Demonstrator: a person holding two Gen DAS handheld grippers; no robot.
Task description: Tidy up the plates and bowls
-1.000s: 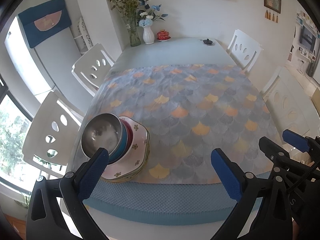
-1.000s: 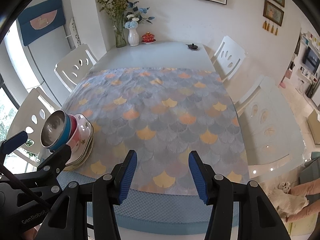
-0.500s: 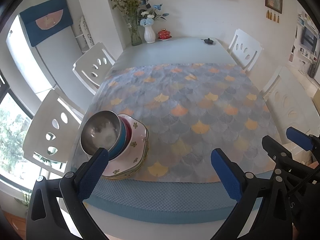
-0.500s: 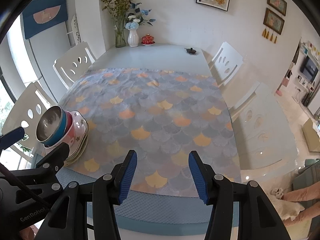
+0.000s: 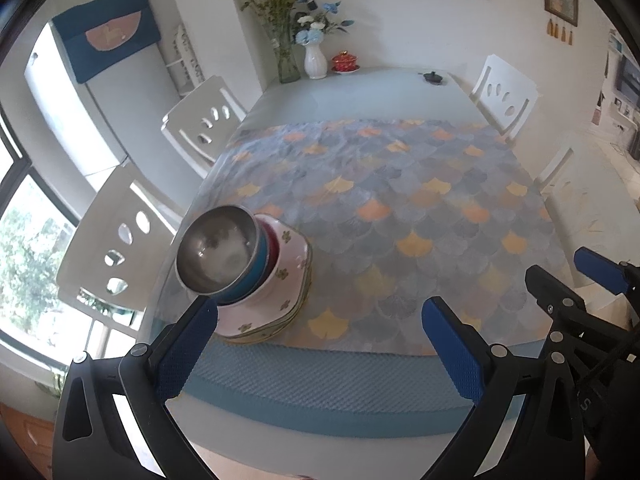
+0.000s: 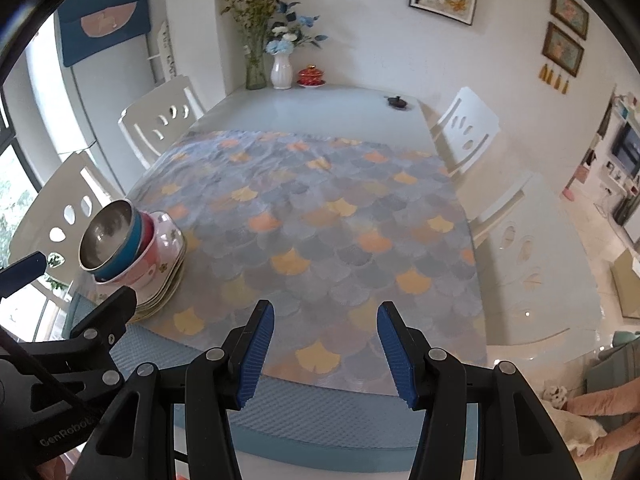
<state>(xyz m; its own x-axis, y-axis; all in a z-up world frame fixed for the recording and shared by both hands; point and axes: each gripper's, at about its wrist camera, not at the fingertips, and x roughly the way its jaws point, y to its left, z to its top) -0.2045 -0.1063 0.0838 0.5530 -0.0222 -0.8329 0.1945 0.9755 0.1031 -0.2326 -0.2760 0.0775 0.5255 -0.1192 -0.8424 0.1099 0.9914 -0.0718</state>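
Left wrist view shows both sets of jaws spread wide and empty, the stack of bowls (image 5: 240, 272) just beyond the left jaws, so any further grasp should approach its rim slowly

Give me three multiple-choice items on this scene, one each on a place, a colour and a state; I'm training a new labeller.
1. Where does the dish stack stand?
A. the tablecloth's near-left corner
B. the table's far end
C. a chair

2. What colour is the bowl directly under the steel bowl?
A. yellow
B. blue
C. black

3. How are the left claw and right claw?
A. both shut on plates
B. left holds a bowl
C. both open, empty

Key: 1 A, the stack sits at the cloth's near-left corner; 2 B, a blue rim shows below the steel; 3 C, nothing lies between either claw's fingers.
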